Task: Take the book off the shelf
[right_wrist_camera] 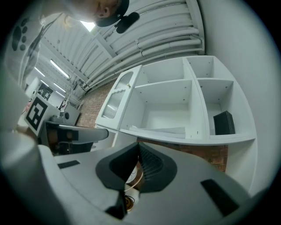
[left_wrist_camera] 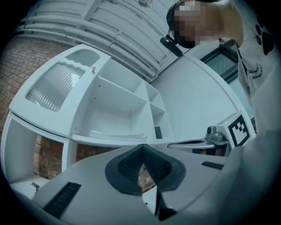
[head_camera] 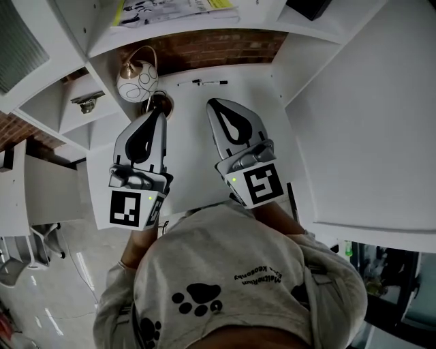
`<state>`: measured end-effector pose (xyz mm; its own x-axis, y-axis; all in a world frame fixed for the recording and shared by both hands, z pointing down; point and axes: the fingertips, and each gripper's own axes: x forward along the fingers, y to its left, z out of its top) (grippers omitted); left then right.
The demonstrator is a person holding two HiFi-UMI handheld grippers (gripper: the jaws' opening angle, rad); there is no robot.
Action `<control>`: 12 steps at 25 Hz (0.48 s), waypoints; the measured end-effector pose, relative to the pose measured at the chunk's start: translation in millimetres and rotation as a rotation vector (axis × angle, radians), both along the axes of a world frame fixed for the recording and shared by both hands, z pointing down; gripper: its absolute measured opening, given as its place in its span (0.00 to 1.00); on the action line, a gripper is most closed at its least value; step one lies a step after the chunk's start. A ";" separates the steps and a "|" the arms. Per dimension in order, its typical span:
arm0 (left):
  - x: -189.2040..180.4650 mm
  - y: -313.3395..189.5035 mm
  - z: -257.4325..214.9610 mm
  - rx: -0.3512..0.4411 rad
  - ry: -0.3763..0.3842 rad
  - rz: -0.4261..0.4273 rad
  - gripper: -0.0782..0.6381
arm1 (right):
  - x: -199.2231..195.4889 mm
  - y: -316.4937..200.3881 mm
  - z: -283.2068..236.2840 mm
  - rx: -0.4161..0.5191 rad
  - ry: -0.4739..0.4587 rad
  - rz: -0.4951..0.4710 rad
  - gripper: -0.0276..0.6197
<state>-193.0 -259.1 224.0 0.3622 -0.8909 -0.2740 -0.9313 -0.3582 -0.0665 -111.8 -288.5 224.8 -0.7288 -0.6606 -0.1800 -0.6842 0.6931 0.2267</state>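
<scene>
A thin, light-coloured book [right_wrist_camera: 164,130] lies flat on the floor of the wide middle compartment of the white shelf unit [right_wrist_camera: 193,139]. From the head view it appears as a printed cover with a yellow edge [head_camera: 177,10] on the shelf at the top. The left gripper view shows the same book [left_wrist_camera: 116,135]. My left gripper [head_camera: 160,114] and right gripper [head_camera: 214,104] hang side by side over the white desk [head_camera: 259,95], below the shelf and well short of the book. Both are shut with nothing between the jaws, as the left gripper [left_wrist_camera: 141,151] and right gripper [right_wrist_camera: 138,149] appear in their own views.
A round patterned lamp globe [head_camera: 136,80] stands on the desk just beyond my left gripper. A black marker [head_camera: 204,82] lies near the brick back wall. A black box [right_wrist_camera: 224,122] sits in the shelf's right compartment. White side panels close in on both sides.
</scene>
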 end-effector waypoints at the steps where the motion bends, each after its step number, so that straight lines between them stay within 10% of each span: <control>1: -0.1 -3.3 -2.3 0.004 0.001 0.002 0.12 | -1.0 -3.4 -1.9 0.006 -0.001 -0.002 0.07; 12: 0.1 -34.5 -24.0 0.053 -0.030 0.005 0.12 | -5.0 -38.4 -27.7 0.077 -0.016 -0.003 0.07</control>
